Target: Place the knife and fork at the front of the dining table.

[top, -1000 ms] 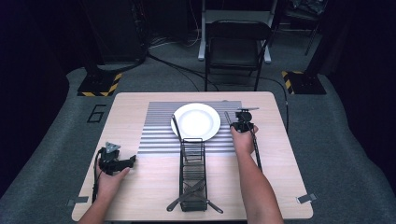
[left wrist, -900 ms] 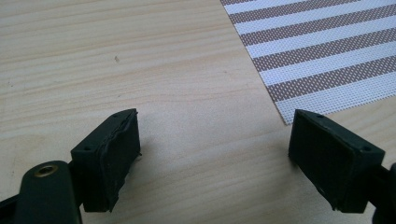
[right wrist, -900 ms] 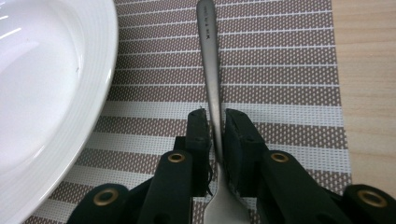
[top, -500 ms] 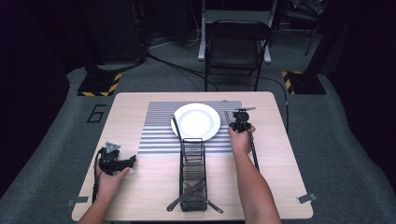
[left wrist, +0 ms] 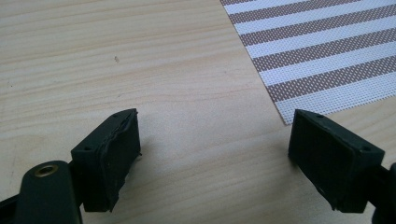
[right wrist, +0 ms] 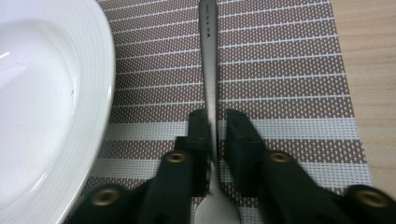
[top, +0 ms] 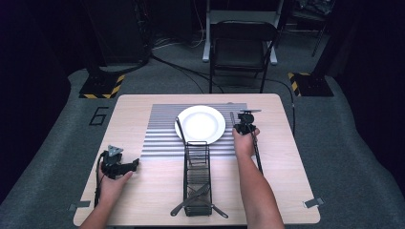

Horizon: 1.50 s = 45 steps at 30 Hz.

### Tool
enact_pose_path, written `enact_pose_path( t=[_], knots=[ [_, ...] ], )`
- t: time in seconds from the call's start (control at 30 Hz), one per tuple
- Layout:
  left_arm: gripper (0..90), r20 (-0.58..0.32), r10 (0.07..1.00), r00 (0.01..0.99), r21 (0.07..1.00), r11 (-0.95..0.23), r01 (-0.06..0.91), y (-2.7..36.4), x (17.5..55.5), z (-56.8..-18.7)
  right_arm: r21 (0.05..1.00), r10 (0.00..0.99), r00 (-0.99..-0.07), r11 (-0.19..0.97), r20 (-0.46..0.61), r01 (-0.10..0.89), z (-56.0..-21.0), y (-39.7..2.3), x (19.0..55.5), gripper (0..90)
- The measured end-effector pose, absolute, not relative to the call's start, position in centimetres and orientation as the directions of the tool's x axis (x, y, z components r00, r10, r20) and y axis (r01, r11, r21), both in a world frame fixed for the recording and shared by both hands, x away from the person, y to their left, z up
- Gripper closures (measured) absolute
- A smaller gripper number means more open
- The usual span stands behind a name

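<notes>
A white plate [top: 200,124] sits on a striped placemat [top: 162,129]. My right gripper [top: 245,119] is just right of the plate, low over the mat. In the right gripper view its jaws [right wrist: 216,114] are closed narrowly on the neck of a metal utensil [right wrist: 208,56]. The utensil's handle points away along the mat, beside the plate's rim [right wrist: 105,70]. My left gripper [top: 133,164] rests on the bare wood at the left. In the left gripper view it stands wide open [left wrist: 215,135] with nothing between the jaws, near the placemat corner [left wrist: 327,56].
A black wire cutlery caddy [top: 197,176] stands in the middle front, with dark utensils [top: 191,200] in its near end. A dark knife [top: 179,128] lies along the plate's left side. A chair [top: 241,47] stands beyond the far table edge.
My right gripper has shifted slightly left, closer to the plate. The left gripper has stayed where it was.
</notes>
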<state>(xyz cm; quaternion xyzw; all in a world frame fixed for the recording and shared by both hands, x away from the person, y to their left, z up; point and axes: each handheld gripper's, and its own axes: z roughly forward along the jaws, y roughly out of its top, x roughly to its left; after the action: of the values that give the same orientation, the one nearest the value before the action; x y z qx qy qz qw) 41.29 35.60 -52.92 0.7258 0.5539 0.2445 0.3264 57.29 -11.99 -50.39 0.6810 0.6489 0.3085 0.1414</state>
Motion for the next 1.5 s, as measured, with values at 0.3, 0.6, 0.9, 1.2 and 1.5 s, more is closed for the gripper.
enact_pose_path(
  t=[0.3,0.6,0.9,1.2,1.5],
  knots=[
    [16.3,-0.007,0.964,0.267,0.745,-0.173,0.645,35.6,41.3,-52.9,0.584,0.974,-0.064,-0.078,0.219,0.808,-49.9,-12.3,55.9,68.4],
    [16.5,-0.011,0.966,0.26,0.747,-0.164,0.644,35.5,41.3,-52.9,0.583,0.974,-0.092,-0.047,0.205,0.811,-49.4,-13.3,53.6,67.1],
    [16.6,-0.012,0.966,0.257,0.75,-0.161,0.642,35.4,41.4,-53.0,0.567,0.96,-0.103,-0.065,0.26,0.821,-50.1,-13.5,52.7,67.2],
    [16.6,-0.007,0.964,0.264,0.745,-0.171,0.644,35.5,41.4,-52.9,0.566,0.957,-0.099,-0.077,0.273,0.821,-50.2,-13.2,52.7,67.2],
    [16.7,-0.007,0.964,0.264,0.746,-0.171,0.644,35.4,41.5,-52.9,0.564,0.954,-0.104,-0.077,0.282,0.822,-50.2,-12.9,52.7,66.0]
  ],
)
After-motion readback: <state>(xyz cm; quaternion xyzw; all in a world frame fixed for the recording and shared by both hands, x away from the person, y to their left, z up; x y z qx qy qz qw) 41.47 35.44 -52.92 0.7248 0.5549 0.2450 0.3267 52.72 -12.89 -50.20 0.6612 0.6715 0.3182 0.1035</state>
